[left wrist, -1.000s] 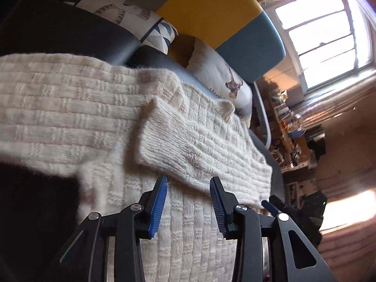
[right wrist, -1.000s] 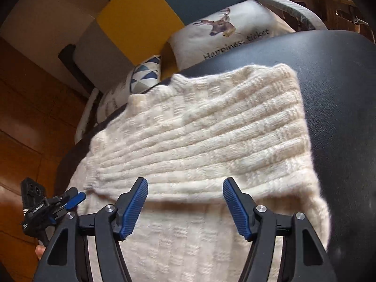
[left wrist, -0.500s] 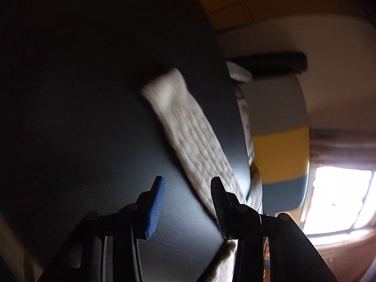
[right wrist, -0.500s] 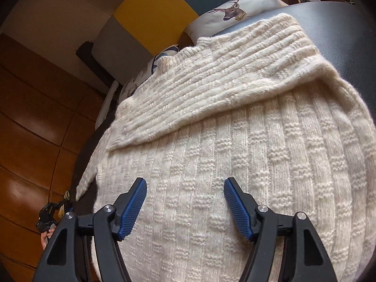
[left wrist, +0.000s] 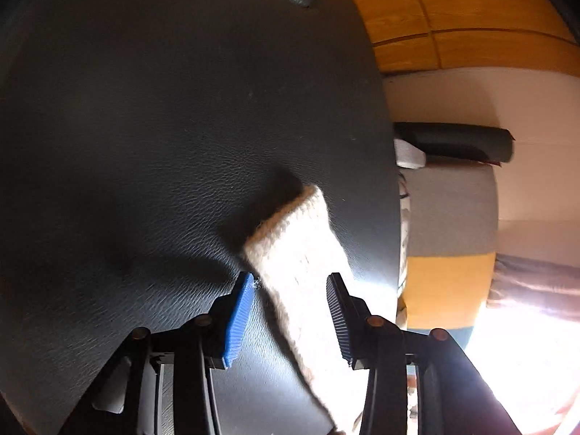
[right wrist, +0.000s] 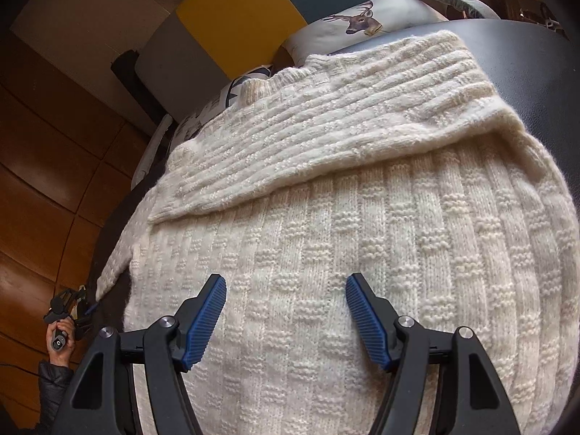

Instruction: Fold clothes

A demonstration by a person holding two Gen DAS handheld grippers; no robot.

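A cream knitted sweater [right wrist: 362, 224] lies on a black leather surface [right wrist: 536, 72], one sleeve folded across its chest [right wrist: 326, 137]. My right gripper [right wrist: 286, 290] hovers open just above the sweater's body, nothing between its fingers. In the left wrist view the other sleeve [left wrist: 301, 257] stretches out over the black leather [left wrist: 163, 127], its cuff pointing away. My left gripper [left wrist: 290, 286] is open and straddles that sleeve near the cuff, the blue pad [left wrist: 239, 311] just left of the knit edge. The left gripper [right wrist: 72, 308] also shows small at the right wrist view's lower left, held by a hand.
Cushions with a deer print [right wrist: 362, 21] and a yellow, grey and teal backrest [right wrist: 235, 11] stand behind the sweater. Wooden floor [right wrist: 43, 188] lies to the left. In the left wrist view a bright window glare [left wrist: 525, 362] washes out the lower right.
My left gripper swung from the sweater's body out to the spread sleeve and closed in on its cuff. The right gripper moved down over the sweater's body. Both stayed open.
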